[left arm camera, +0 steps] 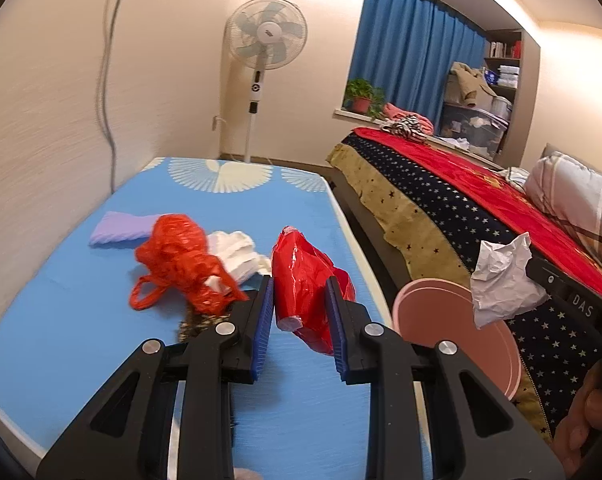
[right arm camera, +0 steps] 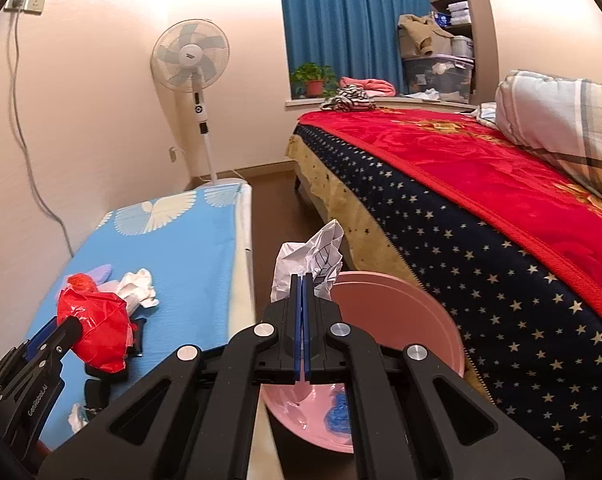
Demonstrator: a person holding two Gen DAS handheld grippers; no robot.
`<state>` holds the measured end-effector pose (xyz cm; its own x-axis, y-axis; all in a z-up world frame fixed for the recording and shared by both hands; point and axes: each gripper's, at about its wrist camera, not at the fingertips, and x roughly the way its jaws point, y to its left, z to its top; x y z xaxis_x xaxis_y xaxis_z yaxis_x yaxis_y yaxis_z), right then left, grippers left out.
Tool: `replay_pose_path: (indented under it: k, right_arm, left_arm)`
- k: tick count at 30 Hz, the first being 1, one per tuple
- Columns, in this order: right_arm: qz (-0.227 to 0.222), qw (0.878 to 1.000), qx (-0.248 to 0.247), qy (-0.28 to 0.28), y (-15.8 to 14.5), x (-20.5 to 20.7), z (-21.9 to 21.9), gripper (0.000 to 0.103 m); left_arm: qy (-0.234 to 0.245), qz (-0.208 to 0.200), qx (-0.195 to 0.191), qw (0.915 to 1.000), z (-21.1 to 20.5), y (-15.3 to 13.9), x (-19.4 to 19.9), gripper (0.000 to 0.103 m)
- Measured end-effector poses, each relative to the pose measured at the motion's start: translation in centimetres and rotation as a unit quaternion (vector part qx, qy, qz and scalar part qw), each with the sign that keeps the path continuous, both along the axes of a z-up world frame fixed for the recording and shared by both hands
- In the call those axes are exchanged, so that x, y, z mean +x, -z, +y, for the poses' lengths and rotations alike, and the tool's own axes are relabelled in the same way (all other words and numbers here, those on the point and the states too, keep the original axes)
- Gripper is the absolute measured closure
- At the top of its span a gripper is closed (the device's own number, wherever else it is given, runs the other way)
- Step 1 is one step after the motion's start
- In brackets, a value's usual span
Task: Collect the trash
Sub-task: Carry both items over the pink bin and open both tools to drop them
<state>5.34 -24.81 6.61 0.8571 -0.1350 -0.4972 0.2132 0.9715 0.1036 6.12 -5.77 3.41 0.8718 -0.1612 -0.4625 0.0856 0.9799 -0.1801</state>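
Note:
My left gripper [left arm camera: 301, 300] is shut on a shiny red plastic bag [left arm camera: 305, 280] and holds it above the blue table [left arm camera: 81, 320]. It also shows in the right wrist view [right arm camera: 97, 328]. My right gripper [right arm camera: 303, 280] is shut on a crumpled white paper [right arm camera: 313, 260] above the pink bin [right arm camera: 401, 320]. The paper [left arm camera: 501, 280] and bin [left arm camera: 441, 308] also show in the left wrist view. On the table lie a red mesh bag [left arm camera: 177, 260], a white tissue wad [left arm camera: 237, 252] and a purple packet [left arm camera: 117, 228].
A bed with a red and starry blanket [right arm camera: 481, 208] stands right of the bin. A narrow floor gap separates table and bed. A standing fan [left arm camera: 265, 36] is at the far wall. A blue item [right arm camera: 337, 412] lies inside the bin.

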Motion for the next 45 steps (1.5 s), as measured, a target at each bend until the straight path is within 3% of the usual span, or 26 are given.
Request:
replay_pose_path:
  k: [23,41,44,45]
  right_arm:
    - [0.007,0.996,-0.002,0.085,0.2,-0.5,-5.0,0.102]
    - [0.021,0.993,0.000,0.119,0.8,-0.5,-7.3,0.101]
    - [0.025,0.991,0.007,0.132,0.9,-0.5,-7.9,0.094]
    - [0.026,0.990,0.011,0.135,1.0,-0.5,-8.1,0.090]
  left_arm:
    - [0.079,0.006,-0.006,0.9969,-7.3,0.8,1.8,0.077]
    - [0.127,0.023,-0.015,0.9915,-11.1,2.0,3.2,0.077]
    - [0.140,0.027,-0.018,0.9896,-11.5,2.2,3.3,0.073]
    - [0.139,0.028,-0.016,0.9898,-11.6,2.3,3.3,0.064]
